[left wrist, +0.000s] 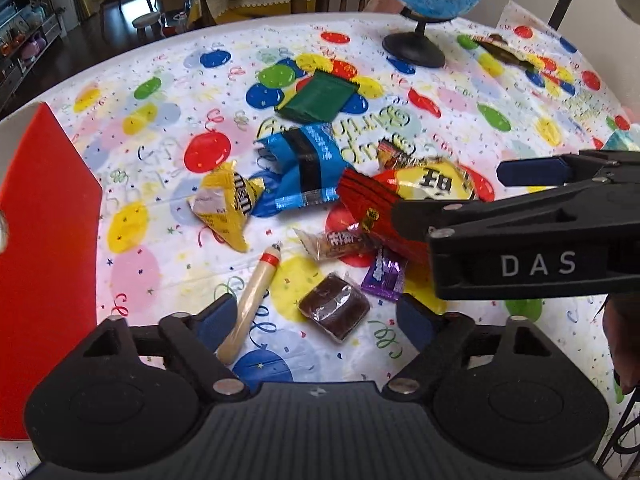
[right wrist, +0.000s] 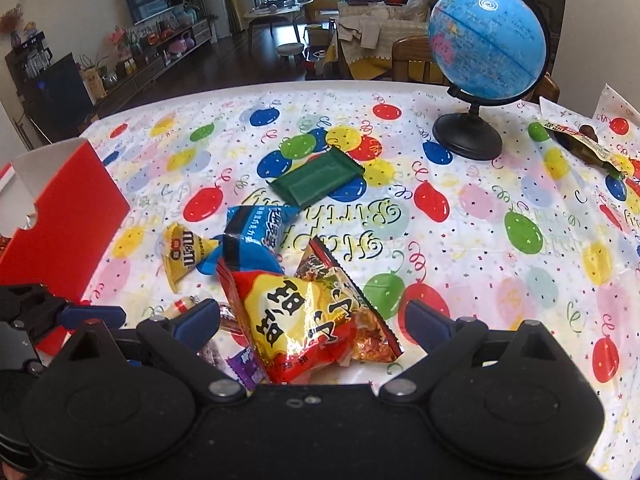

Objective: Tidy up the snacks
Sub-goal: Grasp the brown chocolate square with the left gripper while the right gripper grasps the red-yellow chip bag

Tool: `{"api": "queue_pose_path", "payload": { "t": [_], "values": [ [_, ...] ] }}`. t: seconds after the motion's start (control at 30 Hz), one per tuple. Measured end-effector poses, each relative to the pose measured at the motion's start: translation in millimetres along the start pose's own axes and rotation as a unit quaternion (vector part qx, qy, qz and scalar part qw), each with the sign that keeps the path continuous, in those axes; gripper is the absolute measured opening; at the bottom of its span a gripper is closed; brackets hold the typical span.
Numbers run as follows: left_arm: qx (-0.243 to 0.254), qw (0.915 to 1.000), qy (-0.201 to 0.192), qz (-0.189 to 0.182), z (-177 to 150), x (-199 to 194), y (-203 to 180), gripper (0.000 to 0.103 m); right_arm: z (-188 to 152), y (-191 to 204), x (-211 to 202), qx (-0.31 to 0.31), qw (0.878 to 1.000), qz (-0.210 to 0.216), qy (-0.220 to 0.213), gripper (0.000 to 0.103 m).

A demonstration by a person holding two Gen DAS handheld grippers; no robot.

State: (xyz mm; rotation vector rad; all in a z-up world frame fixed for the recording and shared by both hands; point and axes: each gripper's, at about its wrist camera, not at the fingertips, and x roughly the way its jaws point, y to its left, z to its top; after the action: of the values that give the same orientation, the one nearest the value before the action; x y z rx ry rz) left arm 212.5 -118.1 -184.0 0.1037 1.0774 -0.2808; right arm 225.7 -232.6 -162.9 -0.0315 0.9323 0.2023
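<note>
At the far left stands the red box (left wrist: 48,240), open at the top and seemingly the place where the snacks are meant to go; beside it on the balloon-print tablecloth (left wrist: 500,92) lies the loose heap, with the yellow M&M's packet (left wrist: 224,208) nearest the box, then the sausage stick (left wrist: 252,300), the blue packet (left wrist: 304,168) and the green packet (left wrist: 318,98) farther back; the left gripper (left wrist: 316,320) hovers low over the near edge of the heap with its fingers spread wide, the wrapped brownie (left wrist: 335,307) lying between them and untouched, so it looks poised to take that piece; right of it sit a small purple sweet (left wrist: 384,274) and the red and yellow crisp bag (right wrist: 308,320); the right gripper (right wrist: 312,320) is likewise open, its fingers straddling that bag without clamping it, probably lining up a grasp; the globe (right wrist: 486,40) stands well apart at the far right.
</note>
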Motion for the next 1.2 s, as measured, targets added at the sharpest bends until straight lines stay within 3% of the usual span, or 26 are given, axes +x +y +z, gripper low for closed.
{"api": "queue_pose_path", "payload": {
  "t": [0.1,0.17,0.23,0.53,1.2],
  "values": [
    [0.005,1.0,0.004,-0.001,-1.6,4.0,-3.2,0.077,-0.3,2.7,4.8,-0.006,1.0,0.0,0.005,0.096],
    [0.01,0.9999,0.005,-0.006,-2.0,5.3,-4.9,0.066,-0.9,4.4,7.8,-0.012,1.0,-0.002,0.009,0.089],
    [0.013,0.9998,0.007,-0.01,-1.9,6.1,-6.6,0.064,-1.7,5.3,10.1,-0.014,1.0,-0.002,0.013,0.084],
    [0.006,0.9998,0.007,-0.02,-2.9,9.8,-5.8,0.041,-3.5,7.0,10.2,-0.027,1.0,-0.009,0.01,0.077],
    [-0.002,0.9996,-0.01,-0.028,-5.4,-12.3,-3.9,0.04,-6.7,7.5,-11.9,-0.021,0.999,-0.027,-0.001,0.061]
  ]
}}
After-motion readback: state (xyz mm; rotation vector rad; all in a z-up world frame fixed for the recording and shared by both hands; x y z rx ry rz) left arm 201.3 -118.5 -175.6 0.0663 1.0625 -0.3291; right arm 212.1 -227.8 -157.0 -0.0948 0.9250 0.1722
